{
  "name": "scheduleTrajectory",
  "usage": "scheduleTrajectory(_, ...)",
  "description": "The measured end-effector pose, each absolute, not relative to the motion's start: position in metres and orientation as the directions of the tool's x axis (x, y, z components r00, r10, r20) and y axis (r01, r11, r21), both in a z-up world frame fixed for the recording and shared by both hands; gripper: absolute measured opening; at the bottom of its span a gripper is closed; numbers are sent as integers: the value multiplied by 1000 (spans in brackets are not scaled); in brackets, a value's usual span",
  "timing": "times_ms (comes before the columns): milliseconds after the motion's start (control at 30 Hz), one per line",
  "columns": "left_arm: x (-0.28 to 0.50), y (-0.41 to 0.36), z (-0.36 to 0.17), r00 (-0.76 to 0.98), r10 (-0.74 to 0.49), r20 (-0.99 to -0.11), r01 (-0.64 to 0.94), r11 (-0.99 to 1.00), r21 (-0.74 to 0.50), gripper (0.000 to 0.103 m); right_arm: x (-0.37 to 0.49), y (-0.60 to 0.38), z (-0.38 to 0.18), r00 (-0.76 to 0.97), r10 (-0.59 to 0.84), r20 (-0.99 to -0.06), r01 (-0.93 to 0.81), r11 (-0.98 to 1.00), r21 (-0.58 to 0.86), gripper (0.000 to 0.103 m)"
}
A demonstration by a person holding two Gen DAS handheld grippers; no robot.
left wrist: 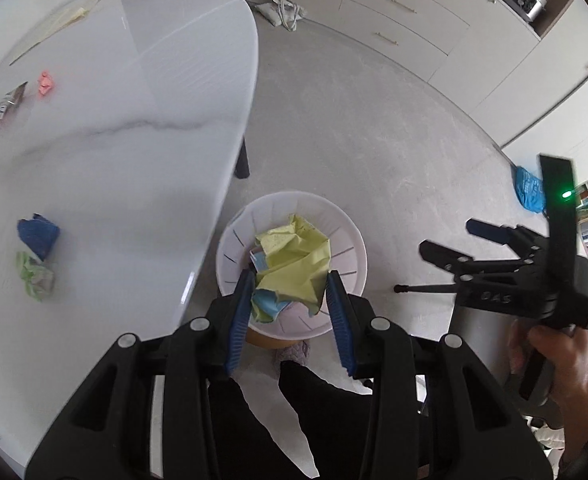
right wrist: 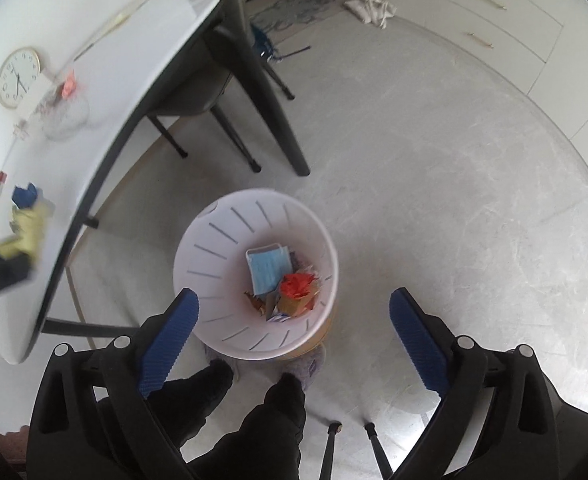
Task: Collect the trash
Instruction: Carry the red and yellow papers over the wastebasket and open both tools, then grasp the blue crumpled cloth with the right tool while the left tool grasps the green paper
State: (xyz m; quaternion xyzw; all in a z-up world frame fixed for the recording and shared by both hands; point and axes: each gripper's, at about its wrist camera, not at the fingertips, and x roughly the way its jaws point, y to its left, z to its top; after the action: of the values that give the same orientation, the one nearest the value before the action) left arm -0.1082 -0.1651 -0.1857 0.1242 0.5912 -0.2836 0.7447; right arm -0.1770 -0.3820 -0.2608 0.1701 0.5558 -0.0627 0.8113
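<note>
The left gripper (left wrist: 290,292) is pinching the crumpled yellow-green paper (left wrist: 294,260) directly over the white bin (left wrist: 353,240) at lower centre of the left wrist view, while the right gripper (right wrist: 294,320) is hanging wide open and empty above that bin.

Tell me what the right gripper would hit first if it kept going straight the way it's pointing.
Probably the white trash bin: the open right gripper aims down into it, so likely the trash inside, though depth is unclear.
</note>
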Motion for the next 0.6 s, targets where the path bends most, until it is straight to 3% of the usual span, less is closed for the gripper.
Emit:
scheduleTrajectory(33,-109,-170,-195,118,-273,-955,572,805,-159,42,-181,-387,-253,385,82,-919,296,933,207,96)
scheduleTrajectory(100,-109,-179,-215,70,-262,-962,571,802,-177,59,-187,-393,-244,396,81,-915,297,931,211,96)
scheduleTrajectory(167,-109,-185,-231,53,-249,-967,560,809,-177,65,-191,-398,-235,404,74,-912,301,930,209,96)
scheduleTrajectory(333,-106,-186,-244,45,-235,-971,521,835,-178,73,-194,-405,-231,412,72,-908,315,924,216,96)
scheduleTrajectory(600,-108,-171,-201,165,-266,-950,506,849,-150,85,-189,-399,-219,426,91,-900,286,930,229,96)
